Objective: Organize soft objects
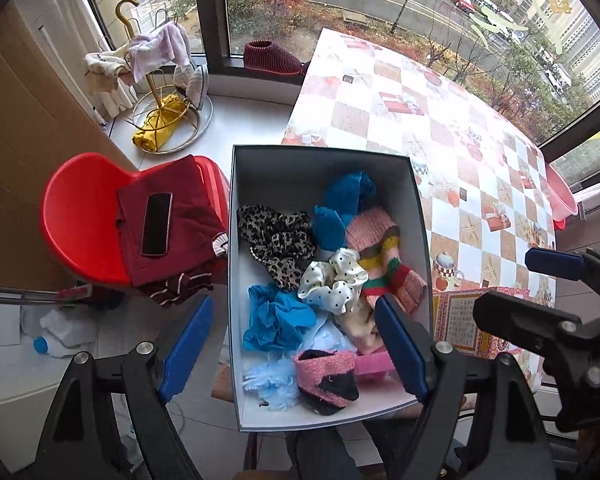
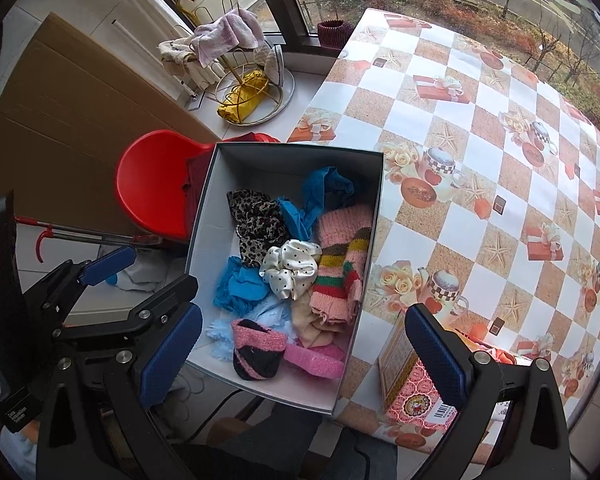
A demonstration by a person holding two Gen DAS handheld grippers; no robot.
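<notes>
We find the soft items gathered in the box (image 1: 324,156) at the desk (image 2: 480,160) edge. Both the left hand-held gripper (image 1: 296,344) and right hand-held gripper (image 2: 304,354) stand open and empty above it. The desk shows no loose fabric; we judge sorting nearly complete.

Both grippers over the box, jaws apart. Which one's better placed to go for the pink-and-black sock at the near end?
Left, probably. The left gripper is open with the pink-and-black sock between its fingers. The right gripper, also open, spans the box's near right corner and a carton on the table.
</notes>
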